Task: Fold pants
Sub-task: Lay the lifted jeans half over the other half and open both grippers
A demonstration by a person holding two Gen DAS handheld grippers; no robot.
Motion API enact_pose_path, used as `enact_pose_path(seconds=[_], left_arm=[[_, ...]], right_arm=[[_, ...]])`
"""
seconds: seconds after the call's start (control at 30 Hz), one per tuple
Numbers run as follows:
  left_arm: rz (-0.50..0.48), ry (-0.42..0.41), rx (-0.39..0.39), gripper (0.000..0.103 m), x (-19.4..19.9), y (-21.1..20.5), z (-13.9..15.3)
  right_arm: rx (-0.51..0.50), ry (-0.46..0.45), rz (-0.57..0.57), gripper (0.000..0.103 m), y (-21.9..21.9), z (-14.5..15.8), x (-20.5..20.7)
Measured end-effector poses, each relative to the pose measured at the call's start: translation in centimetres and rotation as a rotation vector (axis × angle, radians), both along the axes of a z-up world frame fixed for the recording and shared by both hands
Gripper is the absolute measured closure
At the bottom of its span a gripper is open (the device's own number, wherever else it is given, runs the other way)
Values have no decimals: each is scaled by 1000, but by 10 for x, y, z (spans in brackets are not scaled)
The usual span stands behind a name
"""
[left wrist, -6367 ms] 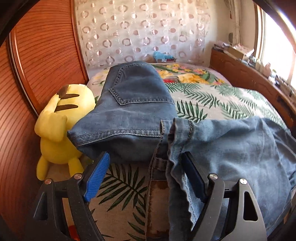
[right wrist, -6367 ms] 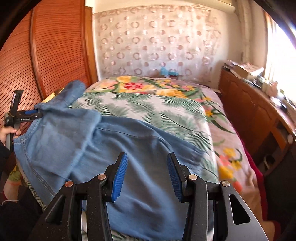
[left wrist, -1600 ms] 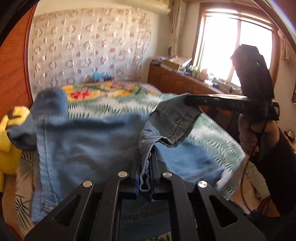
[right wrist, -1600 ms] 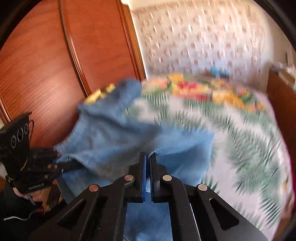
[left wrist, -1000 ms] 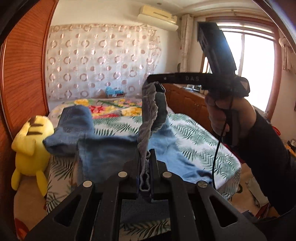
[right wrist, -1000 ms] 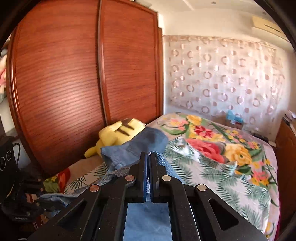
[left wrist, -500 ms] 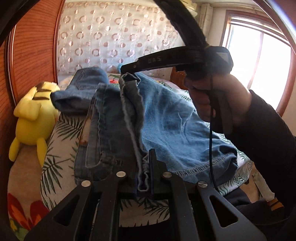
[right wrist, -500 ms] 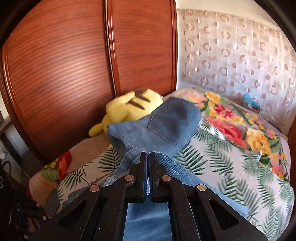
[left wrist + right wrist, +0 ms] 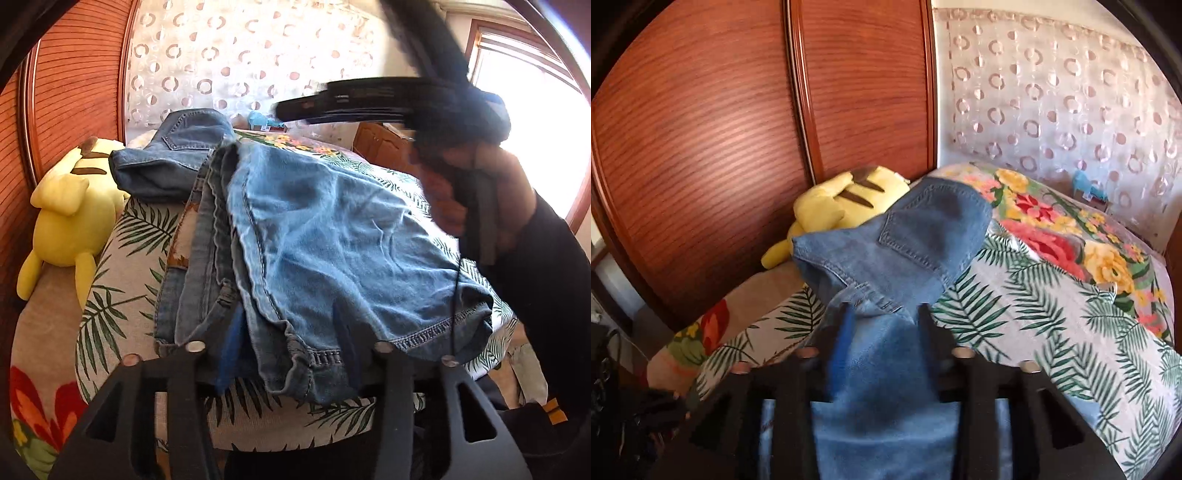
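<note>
Pants, light blue denim (image 9: 332, 236), folded over and lying on leaf-and-flower print bedspread (image 9: 122, 236), hem at near edge. Left gripper (image 9: 284, 350) jaws just parted, hem between pads, not pinched. Right gripper (image 9: 882, 325) jaws likewise just parted, denim between, unclamped. Beyond, second folded pair of darker blue jeans (image 9: 905, 240) against yellow plush toy (image 9: 842, 199). Farthest, reddish wooden wardrobe doors (image 9: 738, 129)

My left tool (image 9: 286, 349) is matte black plastic, with blue pads on its fingers (image 9: 227, 354) and round silver screws along the top. My right tool (image 9: 882, 334) is built the same. From the left view, my right hand (image 9: 476, 195) has a black sleeve and a thin black cable.
</note>
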State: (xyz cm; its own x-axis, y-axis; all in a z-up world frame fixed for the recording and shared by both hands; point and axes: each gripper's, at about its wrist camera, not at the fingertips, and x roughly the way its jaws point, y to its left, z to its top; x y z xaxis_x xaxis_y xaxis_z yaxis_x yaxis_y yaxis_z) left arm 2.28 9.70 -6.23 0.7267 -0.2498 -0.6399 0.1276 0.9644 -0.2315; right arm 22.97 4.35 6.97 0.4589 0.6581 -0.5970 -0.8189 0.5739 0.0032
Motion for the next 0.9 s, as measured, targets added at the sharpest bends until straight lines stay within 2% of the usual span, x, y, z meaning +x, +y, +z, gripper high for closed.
enact_pose_path(seconds=[0.03,0.07,0.27,0.47,0.63,0.9], left_arm=[[5,-6,2,28,0,0,1],[11,-15,1,24,-1,1,2],[43,-39,18,23,2,3,6],[75,-27,43,23,13,2,2],[71,-10,50,23,17,-1,-4],[74,-4,65,23,18,0,-6]], right_arm=[[4,-6,-6,53,-8,3,-1],[8,-20,-22,52,-18,6,-2],[10,-42,-129,52,-102,10,1],[-31,24,-263,52,-170,-17,16],[-39,117,-309,52,-182,-36,27],[-10,293,-325,52,-162,-57,56]])
